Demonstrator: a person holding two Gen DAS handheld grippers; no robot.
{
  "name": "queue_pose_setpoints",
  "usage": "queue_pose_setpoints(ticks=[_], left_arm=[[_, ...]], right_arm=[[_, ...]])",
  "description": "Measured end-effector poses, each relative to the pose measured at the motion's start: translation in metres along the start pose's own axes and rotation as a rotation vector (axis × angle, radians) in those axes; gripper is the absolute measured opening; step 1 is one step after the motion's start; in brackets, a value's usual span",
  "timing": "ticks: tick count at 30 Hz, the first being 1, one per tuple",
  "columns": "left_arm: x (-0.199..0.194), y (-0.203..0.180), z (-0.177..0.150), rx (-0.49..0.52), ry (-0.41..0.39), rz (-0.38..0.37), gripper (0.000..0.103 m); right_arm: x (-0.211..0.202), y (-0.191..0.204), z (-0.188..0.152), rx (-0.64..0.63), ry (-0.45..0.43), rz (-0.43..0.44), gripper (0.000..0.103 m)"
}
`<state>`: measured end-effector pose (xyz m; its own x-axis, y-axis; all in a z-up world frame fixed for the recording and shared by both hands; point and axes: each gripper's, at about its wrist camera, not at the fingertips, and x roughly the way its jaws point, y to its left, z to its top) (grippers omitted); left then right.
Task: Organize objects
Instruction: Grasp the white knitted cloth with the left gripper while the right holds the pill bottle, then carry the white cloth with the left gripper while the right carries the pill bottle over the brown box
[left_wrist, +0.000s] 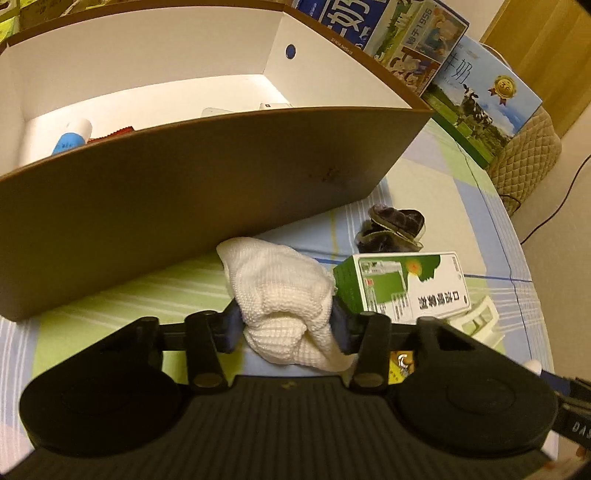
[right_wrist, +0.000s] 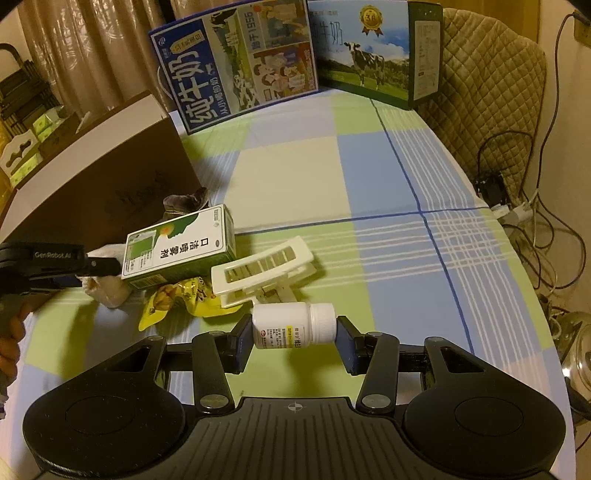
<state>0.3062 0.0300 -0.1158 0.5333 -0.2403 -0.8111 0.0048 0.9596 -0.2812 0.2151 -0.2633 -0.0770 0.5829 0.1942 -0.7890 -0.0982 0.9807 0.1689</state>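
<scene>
Left gripper (left_wrist: 287, 326): jaws clamped on a crumpled white waffle-knit cloth (left_wrist: 280, 295), held low over the checked green, blue and cream tablecloth (right_wrist: 369, 177), just near of the storage box.

Right gripper (right_wrist: 293, 338): jaws closed on a small white plastic pill bottle with a ribbed white cap (right_wrist: 291, 325), gripped lengthwise, base against one pad and cap against the other, lying on its side.

Large brown cardboard box with white interior (left_wrist: 207, 177): open-topped, at far left. Inside, a white tube with a blue label (left_wrist: 72, 138) lies at the left end; other small items show only partly over the near wall.

Green-and-white rectangular carton with Chinese print (right_wrist: 179, 247): lying flat, right of the cloth.

Dark purple crumpled fabric item (left_wrist: 395, 225): just beyond the carton, near the box's right corner.

Cream plastic slotted clip (right_wrist: 264, 269): right of the carton, beyond the bottle.

Yellow foil snack packet (right_wrist: 177, 299): partly tucked under the carton's near edge.

Two printed milk cartons, one blue (right_wrist: 236, 62), one showing a cow (right_wrist: 369, 51): standing at the far edge.
</scene>
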Motion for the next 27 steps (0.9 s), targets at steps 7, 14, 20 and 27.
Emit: queue_pose_setpoints(ticks=[7, 14, 20, 27], left_arm=[[-0.028, 0.021, -0.023, -0.013, 0.016, 0.010, 0.038], [-0.064, 0.050, -0.056, -0.048, 0.054, 0.021, 0.038], [-0.087, 0.064, -0.079, -0.026, 0.080, 0.028, 0.042], [-0.097, 0.065, -0.077, -0.004, 0.032, 0.048, 0.078]], right_arm=[[-0.001, 0.003, -0.001, -0.012, 0.001, 0.018, 0.044], [-0.001, 0.008, -0.006, -0.030, 0.009, 0.042, 0.044], [-0.003, 0.012, -0.011, -0.042, 0.017, 0.058, 0.044], [-0.007, 0.015, -0.014, -0.050, 0.014, 0.064, 0.044]])
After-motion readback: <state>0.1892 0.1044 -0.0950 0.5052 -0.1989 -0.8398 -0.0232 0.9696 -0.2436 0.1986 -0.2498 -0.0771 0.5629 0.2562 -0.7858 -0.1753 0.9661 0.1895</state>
